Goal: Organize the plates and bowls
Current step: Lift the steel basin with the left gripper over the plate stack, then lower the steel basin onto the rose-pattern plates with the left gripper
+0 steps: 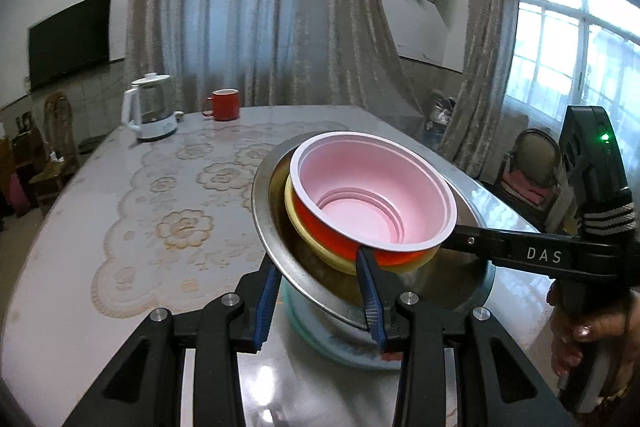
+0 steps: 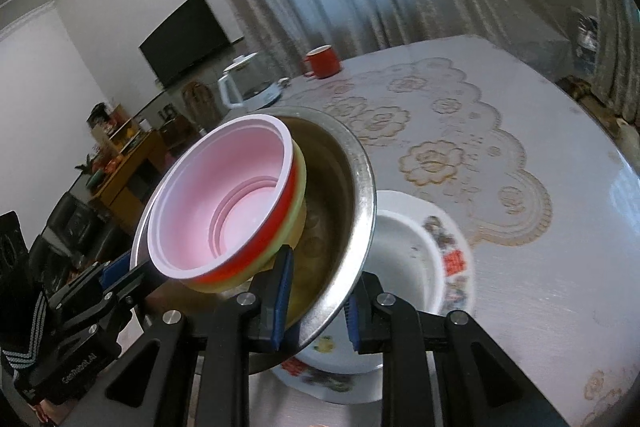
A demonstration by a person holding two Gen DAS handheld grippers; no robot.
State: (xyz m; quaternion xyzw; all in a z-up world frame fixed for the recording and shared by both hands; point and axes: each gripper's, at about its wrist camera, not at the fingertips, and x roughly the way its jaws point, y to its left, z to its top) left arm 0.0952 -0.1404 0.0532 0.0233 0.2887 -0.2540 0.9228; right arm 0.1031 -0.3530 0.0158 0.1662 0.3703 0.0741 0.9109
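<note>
From the left wrist camera, the left gripper has its blue-padded jaws closed on the near rim of a steel basin, one pad outside the rim and one inside. The basin hangs tilted above the table, with no part of it resting on the lace mat. Inside it sits a red bowl with a pink interior, nested in a yellow bowl. Below the basin lies a pale plate on the table, partly hidden and blurred. The right gripper comes in from the right, held by a hand, its finger reaching the basin's far-right rim beside the red bowl. A white kettle and a red mug stand well apart at the table's far side.

From the right wrist camera, the right gripper has its jaws clamped narrowly on the steel basin at its rim, one pad inside, one outside. The red bowl and yellow bowl lean inside the tilted basin. The left gripper holds the opposite rim at lower left. Under the basin a white flower-patterned dish lies on the table; it is probably the same plate, though motion blur leaves that unsure
</note>
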